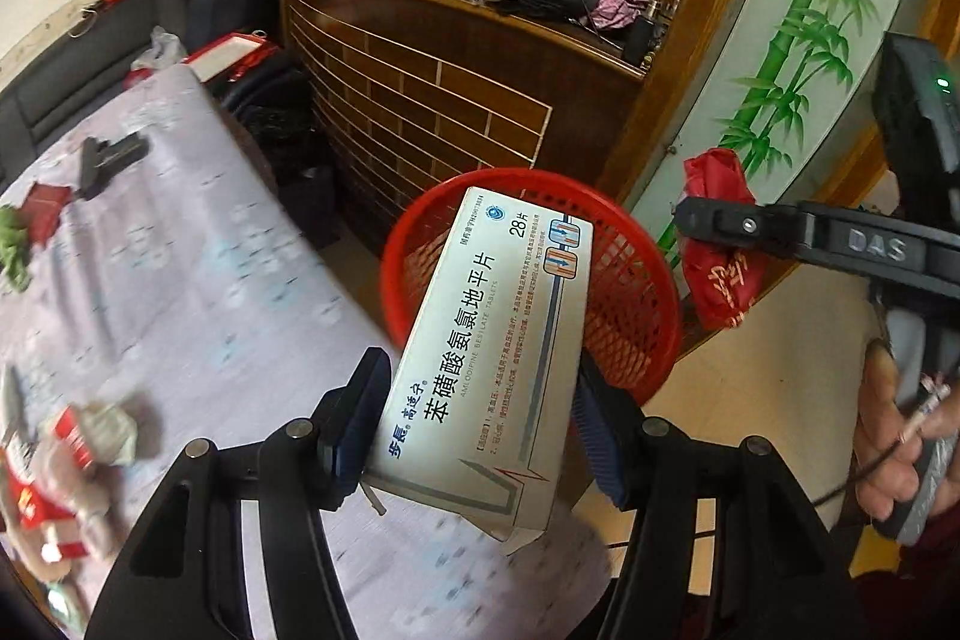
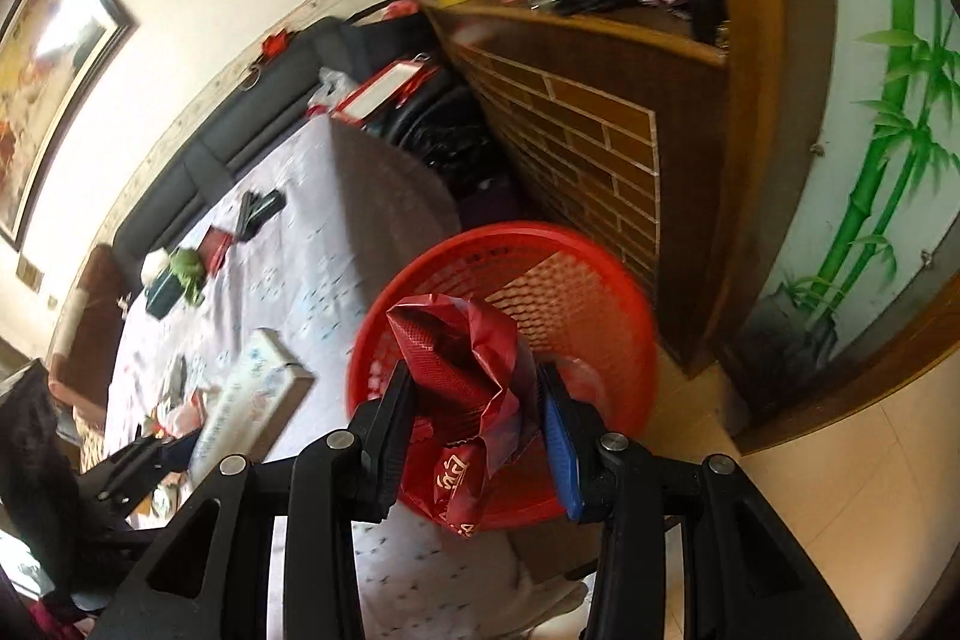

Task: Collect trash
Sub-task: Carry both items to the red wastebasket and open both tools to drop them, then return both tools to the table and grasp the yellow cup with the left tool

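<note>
My left gripper [image 1: 480,412] is shut on a white medicine box [image 1: 486,358] with blue Chinese print, held tilted over the near rim of a red mesh basket [image 1: 624,280]. My right gripper [image 2: 474,400] is shut on a crumpled red plastic bag [image 2: 474,370], held over the same red basket [image 2: 576,292]. In the left wrist view the right gripper [image 1: 708,220] and its red bag [image 1: 720,244] show at the right, beside the basket. The medicine box [image 2: 252,400] also shows at the left of the right wrist view.
A table with a pale patterned cloth [image 1: 180,280] holds crumpled red and grey wrappers [image 1: 66,460], a red packet [image 1: 45,208], a black tool [image 1: 108,160] and green scraps [image 1: 12,244]. A brick-patterned wooden cabinet [image 1: 432,100] with clutter on top stands behind the basket. Tiled floor [image 2: 840,490] lies at the right.
</note>
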A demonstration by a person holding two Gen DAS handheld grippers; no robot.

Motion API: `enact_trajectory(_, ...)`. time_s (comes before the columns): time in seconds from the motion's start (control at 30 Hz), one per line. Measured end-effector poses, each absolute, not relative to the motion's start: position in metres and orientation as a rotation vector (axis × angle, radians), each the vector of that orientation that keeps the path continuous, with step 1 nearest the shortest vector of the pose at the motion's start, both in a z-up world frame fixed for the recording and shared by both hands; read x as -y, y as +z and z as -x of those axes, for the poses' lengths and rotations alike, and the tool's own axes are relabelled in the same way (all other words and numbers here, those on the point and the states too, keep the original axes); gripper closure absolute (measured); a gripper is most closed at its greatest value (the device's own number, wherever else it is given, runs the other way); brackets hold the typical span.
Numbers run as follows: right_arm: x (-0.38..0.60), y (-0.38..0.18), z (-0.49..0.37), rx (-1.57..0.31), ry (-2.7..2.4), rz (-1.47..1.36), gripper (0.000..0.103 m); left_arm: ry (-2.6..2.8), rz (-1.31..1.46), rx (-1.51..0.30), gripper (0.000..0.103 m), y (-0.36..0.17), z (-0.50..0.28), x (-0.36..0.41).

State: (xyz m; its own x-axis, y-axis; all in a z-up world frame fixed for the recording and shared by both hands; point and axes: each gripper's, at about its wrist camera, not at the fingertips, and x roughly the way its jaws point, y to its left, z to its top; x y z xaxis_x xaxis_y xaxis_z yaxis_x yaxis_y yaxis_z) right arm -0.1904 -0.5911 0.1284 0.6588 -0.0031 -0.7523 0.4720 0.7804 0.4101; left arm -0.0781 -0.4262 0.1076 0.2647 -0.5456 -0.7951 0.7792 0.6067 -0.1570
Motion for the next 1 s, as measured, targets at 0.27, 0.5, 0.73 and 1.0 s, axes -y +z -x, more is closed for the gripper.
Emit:
enact_trajectory(0.27,0.623,0.13,0.181,-0.8,-0.276,-0.675,0.053,-0.896,-0.265,-0.951,0.029,0.105,0.07,0.452)
enact_trajectory(0.5,0.626,0.142,0.175,-0.768,-0.273,-0.657,0.031,-0.862,-0.255,-0.921,0.028,0.115,0.075,0.427)
enact_trajectory(0.73,0.586,0.139,0.164,-0.796,-0.196,-0.624,0.03,-0.787,-0.204,-0.927,0.028,0.115,0.077,0.37)
enact_trajectory(1.0,0.507,0.151,0.153,-0.772,-0.1,-0.448,0.03,-0.702,-0.155,-0.907,0.028,0.12,0.08,0.298)
